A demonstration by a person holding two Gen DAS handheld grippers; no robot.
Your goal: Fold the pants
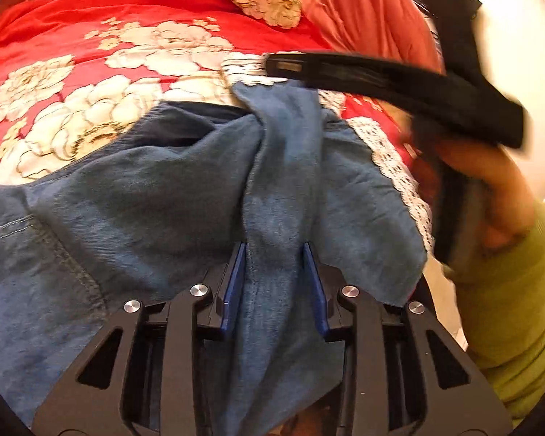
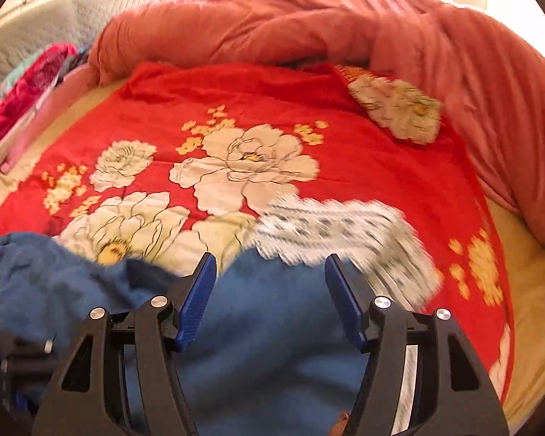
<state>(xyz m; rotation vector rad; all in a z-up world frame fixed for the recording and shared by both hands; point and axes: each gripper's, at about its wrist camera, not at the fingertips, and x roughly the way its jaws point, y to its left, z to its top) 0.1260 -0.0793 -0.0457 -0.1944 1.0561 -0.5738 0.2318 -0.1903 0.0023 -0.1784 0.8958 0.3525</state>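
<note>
While bunched, pants (image 1: 156, 196) lengthwise between jaws.

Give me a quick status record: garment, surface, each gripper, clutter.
garment: blue pants with white lace hem, bunched and not yet folded
surface: red flowered bedspread
left gripper: closed on a ridge of the pants fabric
right gripper: open, above the pants near the lace hem, holding nothing
clutter: orange quilt heaped at the far edge of the bed
</note>
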